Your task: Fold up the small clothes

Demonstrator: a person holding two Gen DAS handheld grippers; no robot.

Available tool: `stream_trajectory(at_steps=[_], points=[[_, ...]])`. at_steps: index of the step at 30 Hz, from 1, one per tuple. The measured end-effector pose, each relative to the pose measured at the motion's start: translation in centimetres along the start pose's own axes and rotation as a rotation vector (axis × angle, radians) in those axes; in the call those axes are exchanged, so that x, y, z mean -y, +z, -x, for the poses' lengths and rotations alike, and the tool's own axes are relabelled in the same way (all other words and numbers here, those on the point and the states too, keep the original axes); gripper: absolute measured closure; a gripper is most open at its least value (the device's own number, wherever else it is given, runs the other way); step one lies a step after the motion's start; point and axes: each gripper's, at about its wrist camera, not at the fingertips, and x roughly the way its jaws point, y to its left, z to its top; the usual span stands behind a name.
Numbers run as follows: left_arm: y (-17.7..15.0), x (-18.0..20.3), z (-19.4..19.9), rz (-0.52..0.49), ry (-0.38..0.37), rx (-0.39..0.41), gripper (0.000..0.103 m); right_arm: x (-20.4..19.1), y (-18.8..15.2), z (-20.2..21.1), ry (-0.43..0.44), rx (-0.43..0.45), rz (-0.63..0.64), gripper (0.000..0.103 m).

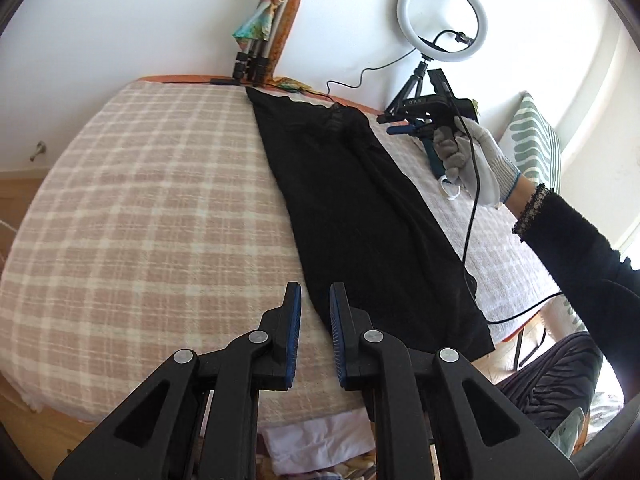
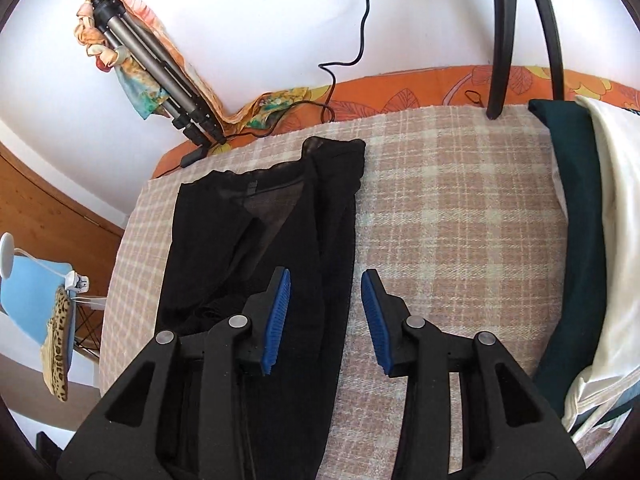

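Note:
A long black garment (image 1: 360, 216) lies flat on the pink plaid cover (image 1: 152, 208), folded into a narrow strip running from the far edge to the near edge. My left gripper (image 1: 315, 292) is open and empty, hovering over the strip's near left edge. My right gripper (image 1: 390, 124) is held in a gloved hand above the far right side of the garment. In the right wrist view the right gripper (image 2: 325, 280) is open and empty above the garment's (image 2: 248, 240) right edge, over the plaid cover (image 2: 460, 220).
A ring light on a tripod (image 1: 442, 20) stands at the far right, its cable trailing over the cover. A folded tripod with a scarf (image 1: 260, 28) leans on the wall. Dark green and white clothes (image 2: 588, 260) are piled at the right. A patterned pillow (image 1: 532, 140) sits beyond.

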Motion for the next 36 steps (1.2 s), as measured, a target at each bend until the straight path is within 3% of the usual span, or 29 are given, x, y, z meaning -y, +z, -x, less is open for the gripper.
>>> stream_trajectory(at_steps=[4,8,10,14,18,22,24,27,28,29,31,36], points=[[3.2,-1.8,-0.3,-0.028,0.044,0.04,0.09,-2.1,-0.6,-2.3,-0.039,-0.051,0.093,0.072],[4.6,-2.1,-0.8,-0.036,0.014,0.076,0.09,-2.5,-0.8,-4.1,-0.099,-0.103,0.118,0.096],[4.7,-2.3,-0.9,-0.026,-0.009,0.075,0.09,-2.6,-0.8,-4.0,-0.128,-0.086,0.128,0.099],[4.6,-2.3,-1.2,-0.014,-0.052,0.05,0.09,-3.3,0.3,-1.9,-0.105,-0.031,0.123,0.1],[4.7,-2.6,-0.9,0.0,-0.06,0.054,0.09,-5.2,2.0,-0.8,-0.07,-0.008,0.129,0.101],[4.8,-2.7,-0.7,0.004,-0.046,0.071,0.09,-8.7,3.8,-2.1,-0.054,-0.015,0.178,0.1],[4.9,-2.8,-0.9,0.005,-0.043,0.068,0.09,-10.4,4.6,-3.5,0.008,-0.029,0.185,0.1],[4.8,-2.8,-1.2,0.005,-0.038,0.059,0.09,-11.9,5.3,-3.7,0.14,-0.059,0.193,0.087],[4.7,-2.8,-1.3,0.004,-0.036,0.057,0.09,-11.8,5.4,-3.0,0.162,-0.026,0.201,0.075],[4.7,-2.9,-1.3,0.003,-0.036,0.056,0.09,-11.3,5.4,-2.2,0.152,0.014,0.203,0.068],[4.7,-3.0,-1.6,0.007,-0.035,0.05,0.09,-9.0,5.6,-1.1,0.084,0.071,0.173,0.068],[4.8,-2.8,-2.5,0.012,-0.036,0.031,0.09,-0.9,6.0,-2.0,-0.039,0.079,0.008,0.068]])
